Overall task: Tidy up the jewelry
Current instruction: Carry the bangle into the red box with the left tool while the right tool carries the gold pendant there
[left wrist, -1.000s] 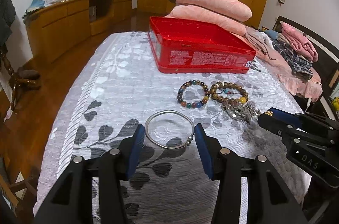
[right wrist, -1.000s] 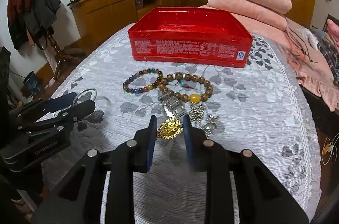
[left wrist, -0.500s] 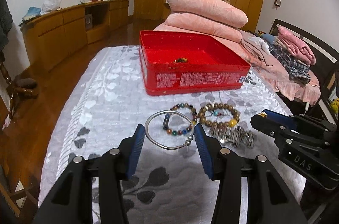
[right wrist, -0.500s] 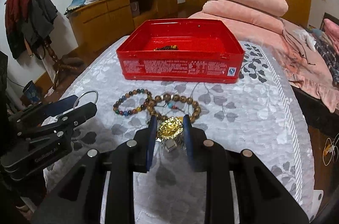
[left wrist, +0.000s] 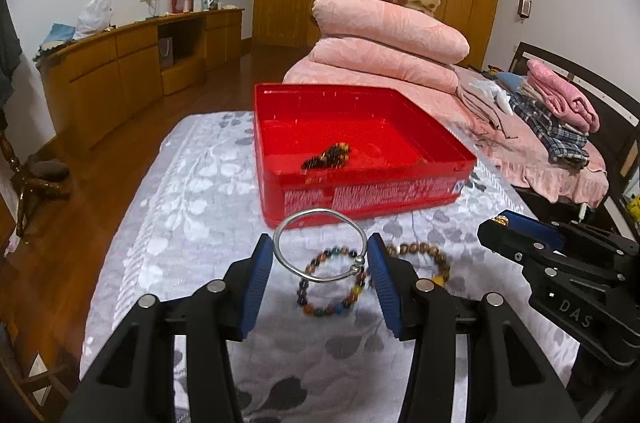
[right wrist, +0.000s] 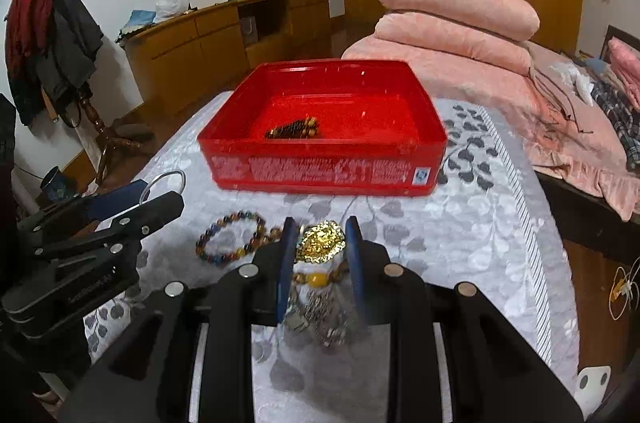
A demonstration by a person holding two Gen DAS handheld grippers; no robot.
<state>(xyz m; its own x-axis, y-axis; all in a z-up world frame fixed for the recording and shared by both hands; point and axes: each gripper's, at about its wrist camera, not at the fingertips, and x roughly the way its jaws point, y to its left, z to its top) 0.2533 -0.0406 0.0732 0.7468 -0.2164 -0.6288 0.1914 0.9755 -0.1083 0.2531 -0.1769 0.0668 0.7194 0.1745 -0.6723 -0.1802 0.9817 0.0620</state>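
My left gripper [left wrist: 320, 251] is shut on a silver bangle [left wrist: 319, 244] and holds it above the bed, just short of the red box [left wrist: 360, 197]. My right gripper [right wrist: 318, 243] is shut on a gold ornament [right wrist: 322, 242], also lifted. The red box [right wrist: 324, 171] holds a dark beaded piece [right wrist: 294, 128]. A multicoloured bead bracelet [left wrist: 332, 283] and a brown bead bracelet [left wrist: 424, 255] lie on the bedspread below the grippers. Silver chain pieces [right wrist: 320, 315] lie under the right gripper.
The grey floral bedspread [left wrist: 192, 207] covers the bed. Folded pink quilts [left wrist: 384, 51] are stacked behind the box. Clothes [left wrist: 560, 111] lie at the right. A wooden cabinet [left wrist: 120, 71] and wooden floor are at the left. A coat rack [right wrist: 48, 35] stands at the far left.
Both grippers have risen off the bedspread with the bangle and the gold ornament and moved forward toward the red box. The box's inside now shows.
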